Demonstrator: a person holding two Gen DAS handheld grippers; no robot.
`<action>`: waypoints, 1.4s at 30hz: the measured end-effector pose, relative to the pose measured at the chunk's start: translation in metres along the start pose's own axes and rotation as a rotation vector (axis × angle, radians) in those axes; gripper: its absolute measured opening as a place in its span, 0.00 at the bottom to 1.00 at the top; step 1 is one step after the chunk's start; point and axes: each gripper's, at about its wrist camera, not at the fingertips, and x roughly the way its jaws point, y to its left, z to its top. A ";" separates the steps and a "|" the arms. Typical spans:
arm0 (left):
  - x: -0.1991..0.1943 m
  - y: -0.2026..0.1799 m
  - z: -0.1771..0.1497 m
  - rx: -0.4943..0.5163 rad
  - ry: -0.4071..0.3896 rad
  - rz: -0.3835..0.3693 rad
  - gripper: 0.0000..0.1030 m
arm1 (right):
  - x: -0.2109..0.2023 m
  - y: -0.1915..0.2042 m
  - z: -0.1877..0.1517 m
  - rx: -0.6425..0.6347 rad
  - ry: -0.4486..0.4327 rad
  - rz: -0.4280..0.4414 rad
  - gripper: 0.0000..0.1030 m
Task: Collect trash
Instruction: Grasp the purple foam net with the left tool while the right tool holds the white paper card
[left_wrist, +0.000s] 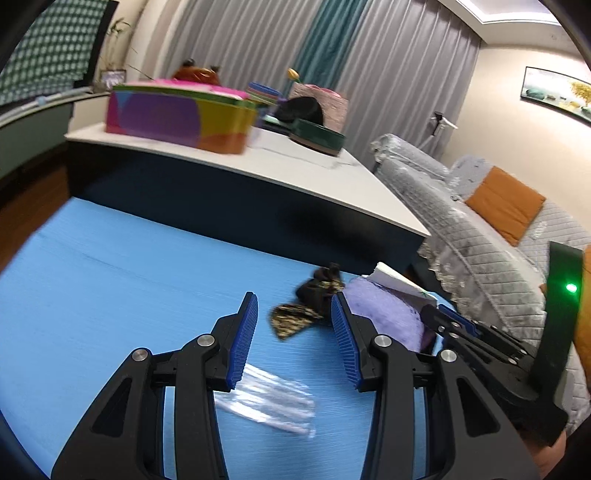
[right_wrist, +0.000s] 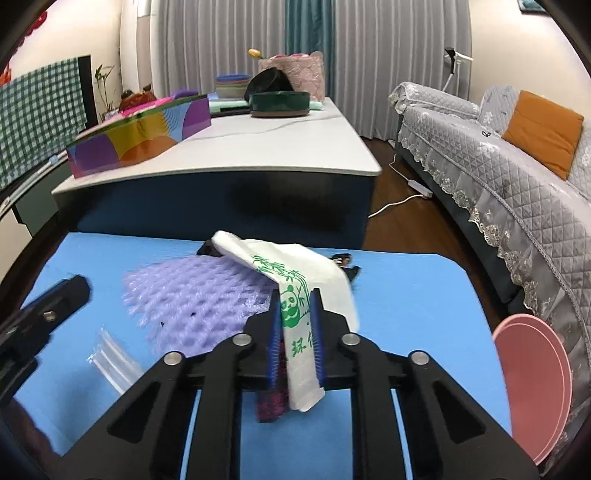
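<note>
My right gripper (right_wrist: 295, 321) is shut on a white bag with a green panda print (right_wrist: 295, 295); a dark purple-red piece (right_wrist: 271, 404) hangs under it. The bag drapes over a purple foam net (right_wrist: 195, 295) on the blue mat (right_wrist: 406, 295). My left gripper (left_wrist: 293, 332) is open and empty above the mat (left_wrist: 110, 288). A clear plastic wrapper (left_wrist: 269, 400) lies under it, also in the right wrist view (right_wrist: 110, 360). A dark patterned wrapper (left_wrist: 295, 319) lies just ahead, beside the foam net (left_wrist: 388, 314) and white bag (left_wrist: 395, 282).
A white-topped table (right_wrist: 258, 147) stands behind the mat with a colourful box (right_wrist: 140, 136), a green round tin (right_wrist: 279, 104) and bowls. A grey sofa (right_wrist: 498, 166) with an orange cushion is at right. A pink plate (right_wrist: 532, 384) sits at the mat's right edge.
</note>
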 end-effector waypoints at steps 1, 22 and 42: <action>0.003 -0.002 -0.001 -0.007 0.003 -0.011 0.42 | -0.004 -0.004 -0.001 0.001 -0.004 -0.002 0.11; 0.013 -0.036 -0.028 0.015 0.058 -0.103 0.50 | -0.060 -0.089 -0.029 0.178 -0.033 0.005 0.05; 0.040 -0.115 -0.048 0.315 0.109 0.088 0.41 | -0.097 -0.133 -0.055 0.222 -0.035 -0.051 0.05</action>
